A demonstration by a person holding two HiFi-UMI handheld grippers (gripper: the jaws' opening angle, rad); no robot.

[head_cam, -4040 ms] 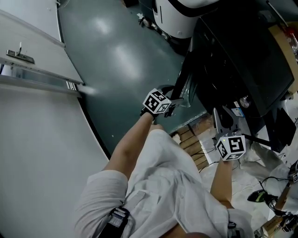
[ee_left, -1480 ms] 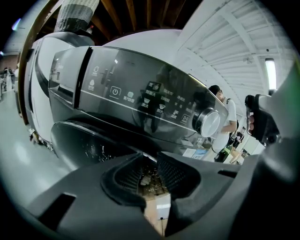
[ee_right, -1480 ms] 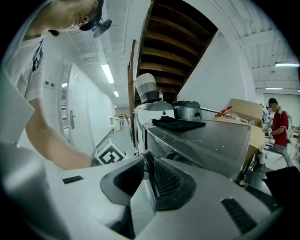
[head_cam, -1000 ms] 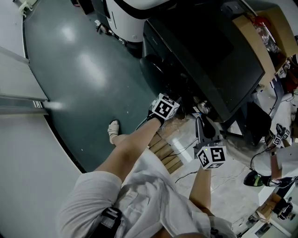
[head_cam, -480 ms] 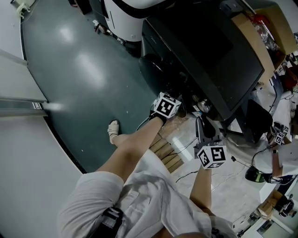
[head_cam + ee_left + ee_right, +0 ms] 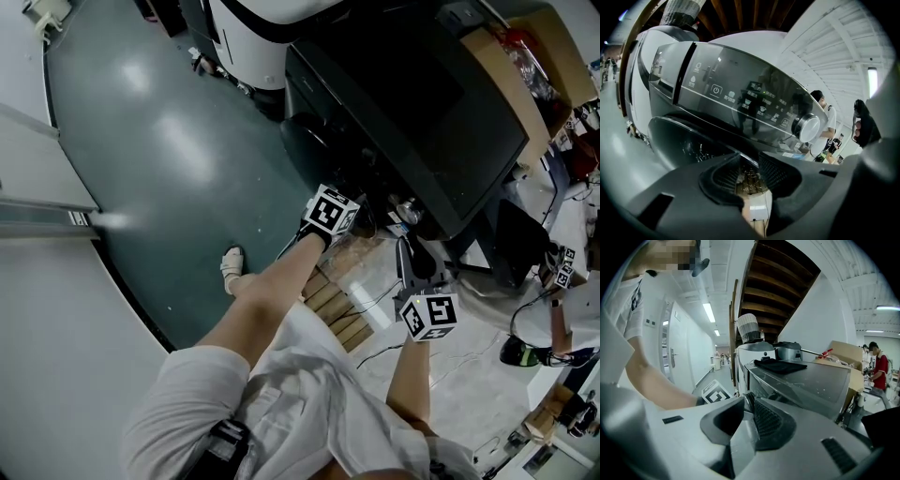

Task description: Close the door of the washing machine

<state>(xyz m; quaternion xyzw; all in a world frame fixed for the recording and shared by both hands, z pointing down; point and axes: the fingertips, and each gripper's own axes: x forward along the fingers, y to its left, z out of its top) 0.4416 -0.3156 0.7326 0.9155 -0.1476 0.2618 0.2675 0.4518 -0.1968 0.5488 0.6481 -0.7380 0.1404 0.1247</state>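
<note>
The dark washing machine (image 6: 422, 103) is seen standing on the green floor (image 6: 169, 141), with its round glass door (image 6: 684, 140) set against the front below the control panel (image 6: 740, 98), apparently closed. The left gripper (image 6: 749, 164) is held just beside the door's edge, its fingers released and opening with nothing between them. The right gripper (image 6: 747, 401) is held apart from the door, its 2 fingers clenched together on nothing.
</note>
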